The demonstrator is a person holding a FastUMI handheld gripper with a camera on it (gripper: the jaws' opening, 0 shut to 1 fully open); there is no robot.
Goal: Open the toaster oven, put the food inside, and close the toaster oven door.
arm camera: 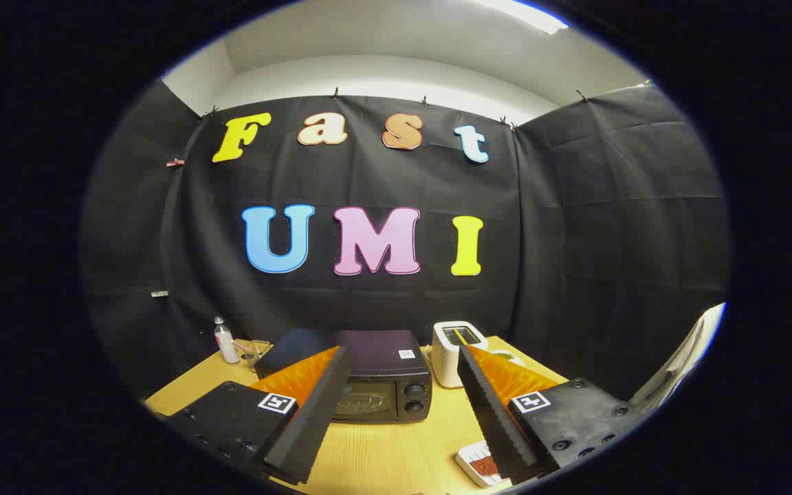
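Hand-held gripper (396,399) released, empty; toaster oven (368,375) shut (door handle hard to make out), so descend squarely and hook the door's top edge

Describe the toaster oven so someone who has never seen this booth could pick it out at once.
On the wooden table, just beyond the open gripper, sits the toaster oven, door closed. It is the low black box with two round knobs, unlike the white pop-up toaster beside it.
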